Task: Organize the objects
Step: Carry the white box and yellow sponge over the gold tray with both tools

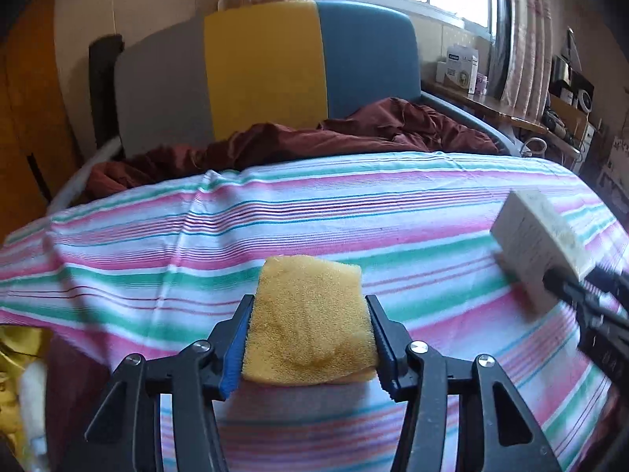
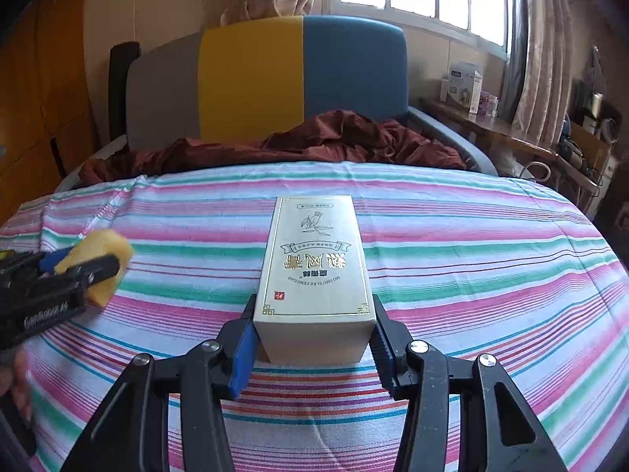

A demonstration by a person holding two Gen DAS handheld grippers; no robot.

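Left gripper (image 1: 310, 338) clamped the yellow sponge (image 1: 310, 314) between its 2 fingers; right gripper (image 2: 312, 338) pinched the cream box (image 2: 314, 271) likewise, above striped sheet (image 2: 471, 259).

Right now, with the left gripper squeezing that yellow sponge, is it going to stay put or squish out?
The yellow sponge looks soft: its sides pinch in where the left gripper clamps it, so it probably deforms rather than slips. Its open, rough texture likely grips the pads well. It seems light, so it shouldn't sag much.
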